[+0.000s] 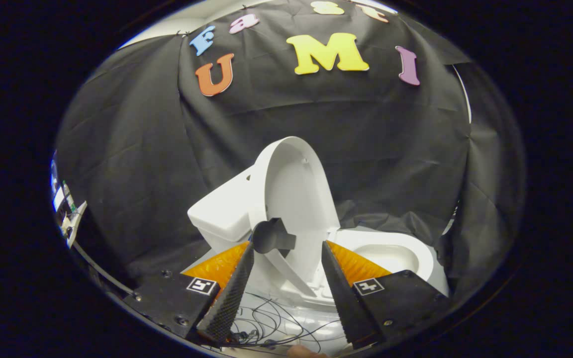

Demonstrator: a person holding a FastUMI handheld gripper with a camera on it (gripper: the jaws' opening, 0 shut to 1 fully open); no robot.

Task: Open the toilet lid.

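Toilet (391, 258): bowl exposed, tank (222, 214) behind. Toilet lid (294, 199) already raised, standing near upright against the tank, just beyond the fingers. Claw (289, 251) released, fingers spread, gripping nothing, lid's lower edge between them. Opening looks done; only backing away left.

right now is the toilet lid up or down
Up. The toilet lid stands raised against the tank, its inner side facing out, and the bowl lies uncovered. The gripper is open, fingers apart either side of the lid's base.
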